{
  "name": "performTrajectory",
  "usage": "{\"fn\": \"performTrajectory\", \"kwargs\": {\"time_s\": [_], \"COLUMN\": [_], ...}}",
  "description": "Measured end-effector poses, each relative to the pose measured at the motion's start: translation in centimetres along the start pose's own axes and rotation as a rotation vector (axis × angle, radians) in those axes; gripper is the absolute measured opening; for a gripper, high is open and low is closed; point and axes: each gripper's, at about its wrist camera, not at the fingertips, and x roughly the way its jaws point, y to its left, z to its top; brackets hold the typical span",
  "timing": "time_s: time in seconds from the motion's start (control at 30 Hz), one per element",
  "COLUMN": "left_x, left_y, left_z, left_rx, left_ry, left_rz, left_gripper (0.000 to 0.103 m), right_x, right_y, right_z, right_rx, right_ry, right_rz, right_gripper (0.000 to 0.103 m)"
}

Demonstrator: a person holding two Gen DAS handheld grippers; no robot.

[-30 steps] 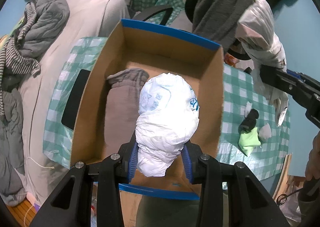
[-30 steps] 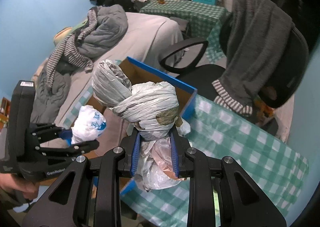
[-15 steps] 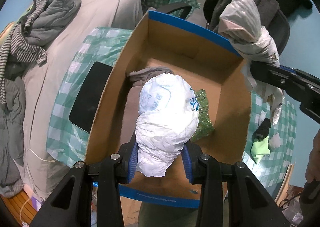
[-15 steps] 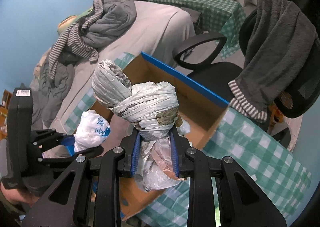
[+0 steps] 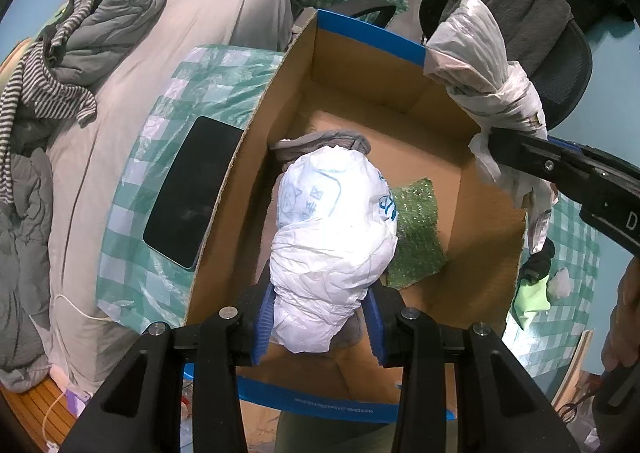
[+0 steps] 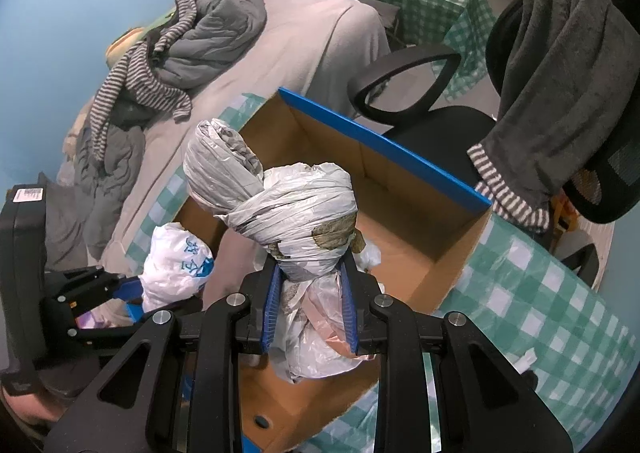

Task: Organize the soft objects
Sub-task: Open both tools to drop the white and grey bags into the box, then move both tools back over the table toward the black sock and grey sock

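My left gripper (image 5: 318,319) is shut on a white plastic bag bundle with blue print (image 5: 332,237), held over the open cardboard box (image 5: 248,157) with blue rim. My right gripper (image 6: 311,307) is shut on a knotted grey-white plastic bag bundle (image 6: 296,213), above the box's (image 6: 400,213) near side. In the left wrist view that grey bundle (image 5: 480,69) and the right gripper (image 5: 560,169) hang over the box's right wall. The left gripper (image 6: 132,295) with its white bundle (image 6: 176,261) shows at the left in the right wrist view. Inside the box lie a grey cloth (image 5: 320,143) and a green sparkly piece (image 5: 416,229).
The box stands on a green checked tablecloth (image 5: 180,93) beside a black phone (image 5: 192,193). A lime cloth, black item and white wad (image 5: 536,285) lie right of the box. A bed with clothes (image 6: 200,33) is left; an office chair with a grey towel (image 6: 560,73) stands behind.
Both grippers have moved lower and further over the box with their bundles. More of the box's inside shows, with the green piece coming into sight. Both grips are unchanged.
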Motion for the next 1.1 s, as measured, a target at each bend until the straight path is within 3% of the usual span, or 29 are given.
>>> {"fn": "performTrajectory", "kwargs": {"time_s": [0.2,0.33,0.4,0.8,1.1], "left_x": [0.0,-0.3,-0.5,-3.3,-5.2], "left_y": [-0.1,-0.5,-0.7,-2.2,-4.3], "left_z": [0.1,0.0,-0.1,0.0,-0.6], "left_rx": [0.006,0.023,0.021,0.03,0.063], "left_ry": [0.008,0.003,0.003,-0.039,-0.061], "left_rz": [-0.012,-0.006,0.003,-0.014,-0.033], "left_gripper": [0.043,0.06,0.066,0.072,0.072], "right_x": [0.3,-0.2,-0.6,-3.5,-6.5], "right_y": [-0.1,-0.2,-0.4,-0.9,-1.5], "right_z": [-0.1,-0.3,-0.4,-1.1,-2.4], "right_rx": [0.02,0.036,0.043,0.045,0.033], "right_ry": [0.014,-0.006,-0.013,-0.05,-0.061], "right_rz": [0.003,-0.012,-0.022,-0.073,-0.113], "right_gripper": [0.032,0.042,0.051,0.064,0.066]}}
